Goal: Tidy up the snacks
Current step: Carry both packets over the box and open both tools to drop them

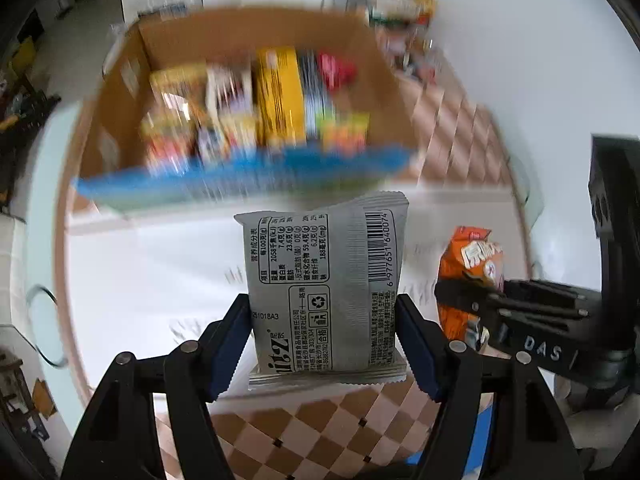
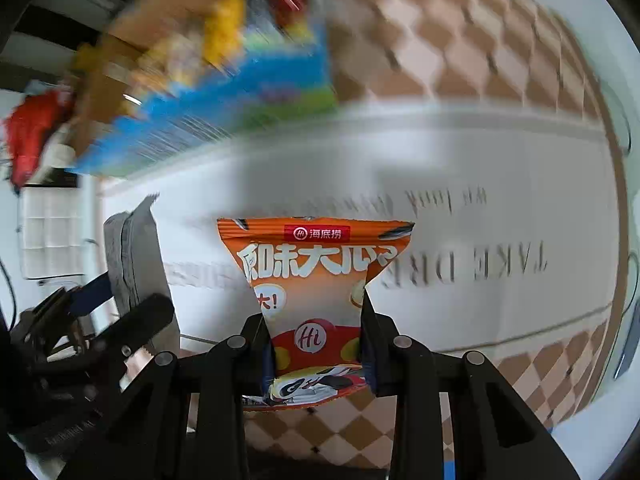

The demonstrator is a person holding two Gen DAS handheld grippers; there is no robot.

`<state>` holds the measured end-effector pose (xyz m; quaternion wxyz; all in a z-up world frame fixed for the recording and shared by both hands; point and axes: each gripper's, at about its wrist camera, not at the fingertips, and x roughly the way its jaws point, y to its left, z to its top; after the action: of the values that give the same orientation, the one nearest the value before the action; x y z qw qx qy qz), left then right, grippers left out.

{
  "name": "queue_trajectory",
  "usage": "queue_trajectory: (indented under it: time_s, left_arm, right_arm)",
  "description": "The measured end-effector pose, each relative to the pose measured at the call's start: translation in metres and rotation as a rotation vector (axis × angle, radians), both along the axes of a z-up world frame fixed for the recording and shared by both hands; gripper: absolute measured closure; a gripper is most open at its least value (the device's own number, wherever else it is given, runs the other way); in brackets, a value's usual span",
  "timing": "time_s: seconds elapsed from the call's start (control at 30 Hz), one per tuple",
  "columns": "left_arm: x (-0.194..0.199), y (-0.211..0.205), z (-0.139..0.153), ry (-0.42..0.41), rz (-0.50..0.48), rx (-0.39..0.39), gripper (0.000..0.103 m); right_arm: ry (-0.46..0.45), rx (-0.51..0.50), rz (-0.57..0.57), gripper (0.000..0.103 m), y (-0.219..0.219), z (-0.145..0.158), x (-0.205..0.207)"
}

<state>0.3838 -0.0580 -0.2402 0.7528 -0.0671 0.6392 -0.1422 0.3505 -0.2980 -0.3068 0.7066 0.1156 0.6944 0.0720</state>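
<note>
Snacks: grey packet (image 1: pixel 324 292) clamped in left gripper (image 1: pixel 324 336), orange packet (image 2: pixel 316 300) pinched in right gripper (image 2: pixel 316 344); may snag rim of full cardboard box (image 1: pixel 120 112)

Two snack packets in my grip, box ahead

My left gripper (image 1: pixel 324 320) pinches a grey packet (image 1: pixel 324 280), upright, its barcode and nutrition table facing me. My right gripper (image 2: pixel 318 340) squeezes an orange packet (image 2: pixel 316 276) upright. The cardboard box (image 1: pixel 248 92) beyond holds colourful snacks, blurred.

We see a round bench (image 1: pixel 48 184) under a checkered cloth (image 1: pixel 320 432) — on it, a snack-filled cardboard box (image 1: pixel 120 120).
</note>
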Motion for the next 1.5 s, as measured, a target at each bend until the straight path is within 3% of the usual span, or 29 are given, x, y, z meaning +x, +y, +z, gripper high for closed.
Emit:
queue_trajectory:
  time_s: [0.13,0.17,0.3,0.43,0.6,0.9,1.0,1.03,1.07,1.1,1.17,1.23,1.5]
  left_arm:
    - [0.051,0.036,0.034,-0.084,0.049,0.023,0.034]
    - [0.064,0.046,0.033,-0.091,0.061,0.036,0.034]
    - [0.132,0.076,0.021,-0.038,0.131,0.026,0.034]
    - [0.18,0.085,-0.015,0.073,0.161,-0.027,0.034]
    - [0.211,0.074,-0.055,0.207,0.162,-0.088,0.034]
    - [0.226,0.055,-0.108,0.379,0.138,-0.095,0.034]
    - [0.229,0.054,-0.115,0.387,0.137,-0.092,0.033]
    - [0.23,0.054,-0.115,0.379,0.14,-0.089,0.032]
    - [0.231,0.055,-0.114,0.369,0.148,-0.095,0.029]
    - [0.232,0.056,-0.113,0.36,0.16,-0.102,0.022]
    - [0.235,0.056,-0.11,0.344,0.17,-0.113,0.018]
    - [0.235,0.054,-0.109,0.335,0.153,-0.103,0.008]
    - [0.227,0.051,-0.098,0.28,0.108,-0.022,0.007]
  right_arm:
    - [-0.111,0.059,0.025,0.068,0.023,0.055,0.047]
    - [-0.132,0.054,0.028,0.068,0.034,0.057,0.062]
    - [-0.188,0.029,0.015,0.067,0.048,0.076,0.119]
    - [-0.17,-0.006,0.004,0.067,0.066,0.055,0.181]
    - [-0.097,-0.03,0.007,0.067,0.084,-0.002,0.23]
    - [-0.018,-0.028,0.016,0.067,0.09,-0.059,0.253]
    - [0.021,0.0,0.015,0.065,0.091,-0.075,0.26]
    - [0.031,-0.002,0.015,0.064,0.092,-0.078,0.262]
    - [0.033,-0.015,0.015,0.052,0.091,-0.082,0.264]
    - [0.028,-0.028,0.014,0.032,0.091,-0.083,0.265]
    - [0.021,-0.034,0.01,0.016,0.089,-0.084,0.266]
    - [0.02,-0.04,0.003,0.016,0.088,-0.083,0.266]
    - [-0.005,-0.114,0.02,0.012,0.085,-0.071,0.256]
